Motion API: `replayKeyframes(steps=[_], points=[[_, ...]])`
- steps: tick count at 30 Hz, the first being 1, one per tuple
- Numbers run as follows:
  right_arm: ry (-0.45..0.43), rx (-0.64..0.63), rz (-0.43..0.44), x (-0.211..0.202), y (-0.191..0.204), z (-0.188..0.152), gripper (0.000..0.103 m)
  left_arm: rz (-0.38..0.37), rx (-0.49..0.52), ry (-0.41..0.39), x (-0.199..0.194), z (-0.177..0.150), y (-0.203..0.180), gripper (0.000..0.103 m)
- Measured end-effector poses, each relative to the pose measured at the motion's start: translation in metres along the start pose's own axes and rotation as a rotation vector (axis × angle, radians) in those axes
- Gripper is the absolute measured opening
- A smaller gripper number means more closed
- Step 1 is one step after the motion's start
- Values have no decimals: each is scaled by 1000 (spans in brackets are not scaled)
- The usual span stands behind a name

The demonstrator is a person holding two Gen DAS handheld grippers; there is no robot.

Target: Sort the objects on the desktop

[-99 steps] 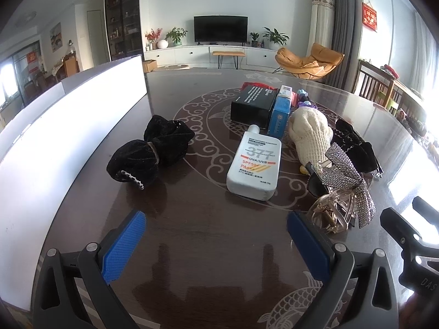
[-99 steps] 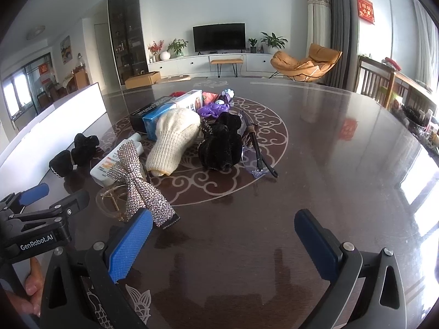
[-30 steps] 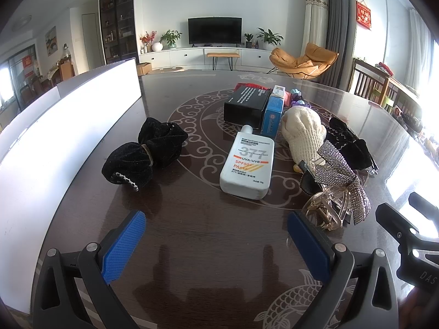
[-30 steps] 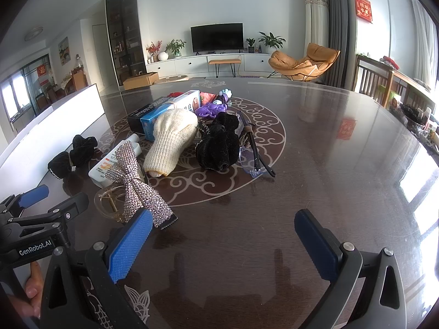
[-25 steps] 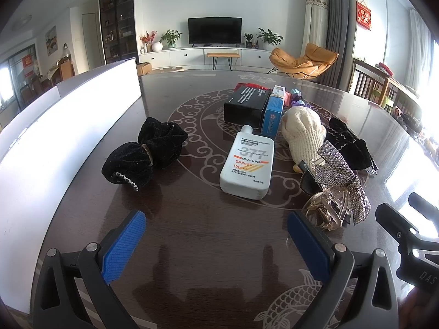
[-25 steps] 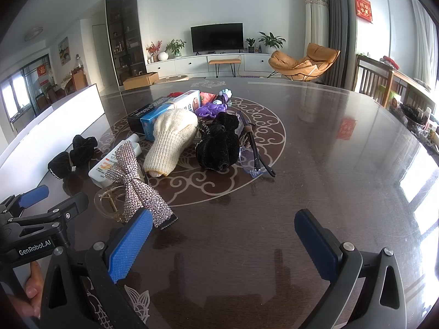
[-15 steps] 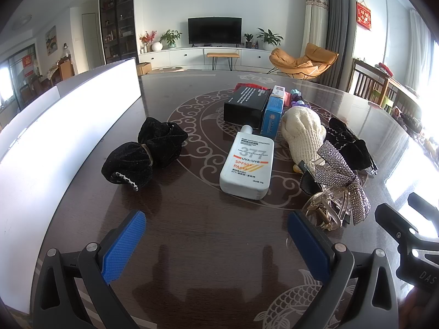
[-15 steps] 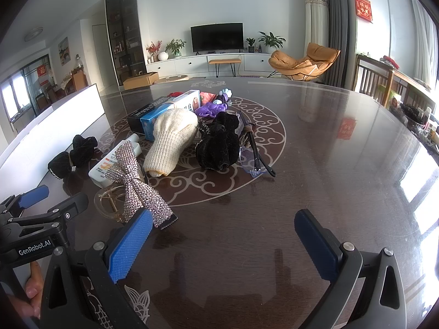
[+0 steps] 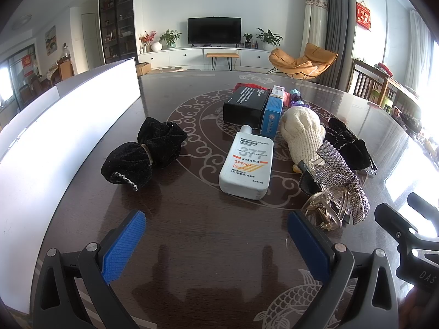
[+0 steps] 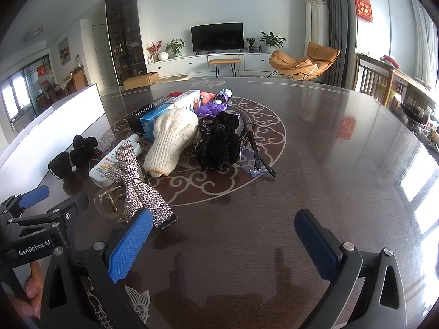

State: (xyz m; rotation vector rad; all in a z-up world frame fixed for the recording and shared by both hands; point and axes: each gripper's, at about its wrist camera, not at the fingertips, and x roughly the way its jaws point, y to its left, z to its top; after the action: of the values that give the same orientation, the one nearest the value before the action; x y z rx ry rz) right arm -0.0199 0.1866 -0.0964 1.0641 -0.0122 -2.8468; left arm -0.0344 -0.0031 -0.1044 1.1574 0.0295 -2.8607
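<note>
Dark glossy counter [image 9: 208,235]: you are hovering both claws low over it.
Left claw [image 9: 216,235]: spread wide, gripping nothing.
Right claw [image 10: 223,237]: spread wide, gripping nothing.
Sunscreen bottle [image 9: 247,166]: lying ahead of your left claw.
Black velvet bow [image 9: 144,153]: left of the bottle.
Rhinestone bow [image 10: 137,183]: lying over the clear hair clip [image 10: 108,201], just beyond your right claw's left finger.
Knit hat [image 10: 172,141]: beside the black scrunchie [image 10: 219,144].

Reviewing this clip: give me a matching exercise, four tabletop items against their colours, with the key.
Items:
1. sunscreen bottle
2. knitted hat
3. rhinestone bow
4. octopus toy

Colours:
A. purple
B. cream
C. silver
D. white with orange print

Pairs: 1-D, 2-B, 3-C, 4-A
</note>
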Motion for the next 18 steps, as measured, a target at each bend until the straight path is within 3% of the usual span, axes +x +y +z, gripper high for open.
replayKeyframes(steps=[18], points=[[3,-1,2,0,1,-1,103,1,-3,1,0,0,-1,103]])
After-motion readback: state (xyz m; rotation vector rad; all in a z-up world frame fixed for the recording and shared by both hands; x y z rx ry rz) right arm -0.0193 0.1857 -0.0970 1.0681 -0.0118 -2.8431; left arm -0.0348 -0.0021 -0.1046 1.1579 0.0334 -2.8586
